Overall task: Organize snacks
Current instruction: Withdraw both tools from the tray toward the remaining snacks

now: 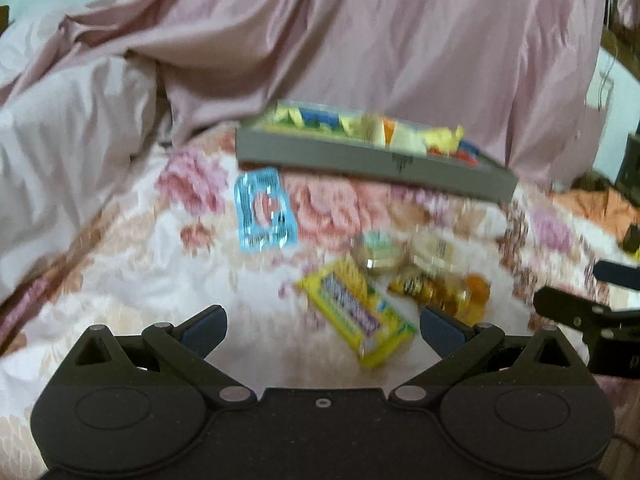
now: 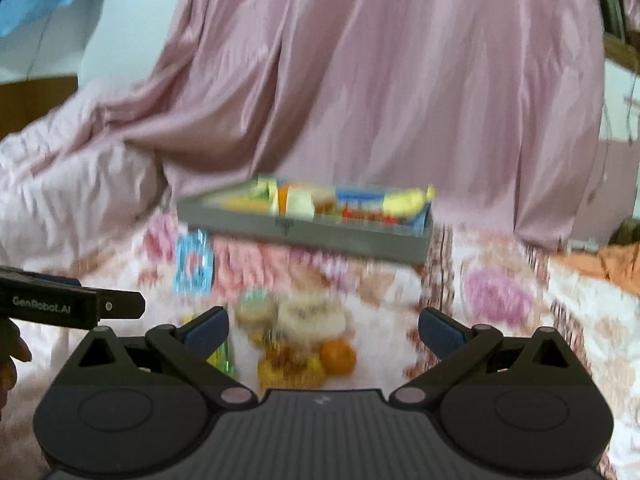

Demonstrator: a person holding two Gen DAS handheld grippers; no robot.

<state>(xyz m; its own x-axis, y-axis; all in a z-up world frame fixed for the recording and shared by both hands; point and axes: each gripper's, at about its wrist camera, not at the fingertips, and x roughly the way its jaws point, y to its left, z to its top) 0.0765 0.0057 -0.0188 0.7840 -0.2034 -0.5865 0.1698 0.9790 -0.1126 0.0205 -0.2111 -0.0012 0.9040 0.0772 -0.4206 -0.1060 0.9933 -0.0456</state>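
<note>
Both grippers, left (image 1: pixel 322 326) and right (image 2: pixel 323 330), gape wide, empty. Loose snacks (image 1: pixel 356 308) on bed (image 1: pixel 120 280); tray (image 1: pixel 360 162) at 12 o'clock.

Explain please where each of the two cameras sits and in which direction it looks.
Left wrist: sits behind the open left claw, looks forward and down over the floral bedspread at the yellow snack packet and grey tray; the right claw shows at its right edge.
Right wrist: sits behind the open right claw, faces the same tray; the left claw and a hand show at left.
Shared: tray, blue packet, pink curtain.
</note>
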